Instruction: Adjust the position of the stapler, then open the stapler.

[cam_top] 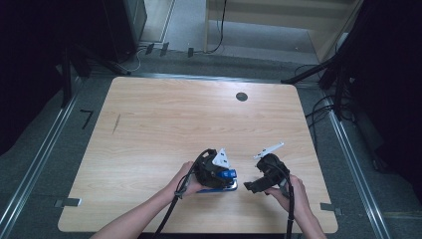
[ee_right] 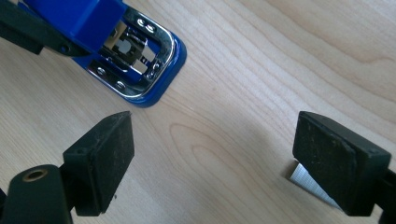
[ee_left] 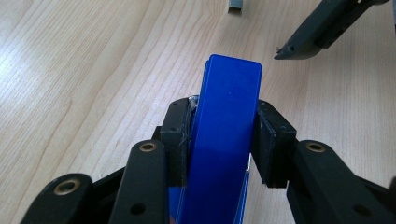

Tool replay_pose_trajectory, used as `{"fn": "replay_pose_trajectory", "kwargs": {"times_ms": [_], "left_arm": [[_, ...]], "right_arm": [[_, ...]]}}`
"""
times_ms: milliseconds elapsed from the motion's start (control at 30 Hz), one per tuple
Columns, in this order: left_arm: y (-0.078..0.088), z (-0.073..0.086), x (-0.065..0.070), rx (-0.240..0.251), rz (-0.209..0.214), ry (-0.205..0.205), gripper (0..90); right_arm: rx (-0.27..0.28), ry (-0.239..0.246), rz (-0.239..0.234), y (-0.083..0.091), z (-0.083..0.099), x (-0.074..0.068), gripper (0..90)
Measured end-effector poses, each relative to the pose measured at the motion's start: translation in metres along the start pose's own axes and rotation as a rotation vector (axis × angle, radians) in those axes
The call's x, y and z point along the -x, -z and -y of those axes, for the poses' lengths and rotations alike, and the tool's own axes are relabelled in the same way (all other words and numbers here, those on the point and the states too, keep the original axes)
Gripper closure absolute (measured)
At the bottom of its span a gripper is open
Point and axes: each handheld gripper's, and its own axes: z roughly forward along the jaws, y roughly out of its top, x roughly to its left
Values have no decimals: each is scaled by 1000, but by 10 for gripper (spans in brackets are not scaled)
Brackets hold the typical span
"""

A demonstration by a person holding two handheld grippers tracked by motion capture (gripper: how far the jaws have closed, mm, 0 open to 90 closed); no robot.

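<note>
Pale wood table [cam_top: 164, 119], near edge: blue stapler [ee_left: 224, 140] clamped in L gripper [cam_top: 215, 172], pads on both sides, long axis running along the jaws. R gripper [ee_right: 224, 154] spread wide, holding nothing; stapler's chrome nose sits approx 11 o'clock from it, close.

Table [cam_top: 164, 114] is showing pale wood grain, smooth, matt laminate look. Stapler [ee_left: 224, 140] is wearing a blue plastic top, smooth with a soft sheen; its base [ee_right: 161, 88] is carrying bright chromed metal, mirror-glossy, inside a blue plastic rim. Fingers [ee_right: 105, 158] are looking like matt black plastic, pads slightly rough and scuffed, with brass-coloured rivets shining dully. A ribbed white strip [ee_right: 308, 179], paper-like, is lying under one finger.
</note>
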Motion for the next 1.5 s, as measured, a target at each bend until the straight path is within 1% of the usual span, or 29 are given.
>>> {"fn": "replay_pose_trajectory", "kwargs": {"times_ms": [67, 233, 333, 367, 467, 700, 767, 833, 867, 933, 1000, 1067, 1100, 1167, 1200, 1233, 1267, 1300, 1367, 1400, 1500], "left_arm": [[1, 0, -1, 4, 2, 1, 620], [1, 0, -1, 7, 4, 6, 622], [0, 0, -2, -1, 2, 3, 623], [0, -1, -2, -6, -1, -3, 624], [-1, -1, -2, -9, -1, -5, 626], [-4, -1, -4, -4, -1, -5, 635], [-4, -1, -3, -4, -5, -10, 637], [-5, -3, -3, -12, -5, -20, 640], [-5, -3, -4, -11, -7, -22, 644], [-7, -2, -3, -8, -7, -16, 644], [-5, -1, -3, 3, -9, -9, 643], [-3, 0, -3, 12, -8, -12, 644], [-3, 0, -3, 15, -11, -16, 645], [-2, 1, -1, 25, -13, -18, 645], [0, 2, -1, 32, -14, -14, 645], [1, 4, 0, 46, -13, -12, 646], [3, 5, 0, 55, -13, -11, 648], [5, 6, -1, 61, -10, -18, 649], [7, 6, -1, 64, -9, -29, 654], [7, 6, 0, 63, -11, -36, 657], [8, 6, 0, 65, -12, -42, 658]], "right_arm": [[12, -2, -5, 0, -2, 0, 129], [-4, -9, -3, -1, -1, -2, 129], [9, -9, -4, 1, 1, -2, 129], [9, -6, -1, 2, 2, -2, 129], [8, -9, 4, 2, 3, 1, 129], [14, -25, 9, 4, 7, 4, 129], [17, -35, 11, 5, 8, 4, 129], [16, -28, 15, 5, 8, 3, 129], [16, -21, 20, 5, 8, 3, 129], [22, -27, 15, 5, 9, 3, 129], [20, -26, 9, 4, 10, 4, 130], [23, -22, 12, 4, 10, 3, 132], [30, -15, 11, 4, 8, 2, 135], [59, -20, 0, 6, 4, 0, 137], [79, -15, -6, 5, 1, -2, 145], [97, -19, -5, 5, -1, -3, 163], [115, -26, -14, 4, -3, -4, 177], [128, -30, -27, 3, -5, -4, 193], [146, -38, -31, 0, -8, -5, 256], [153, -34, -33, -1, -9, -5, 268], [173, -49, -40, -4, -13, -4, 349]]}}
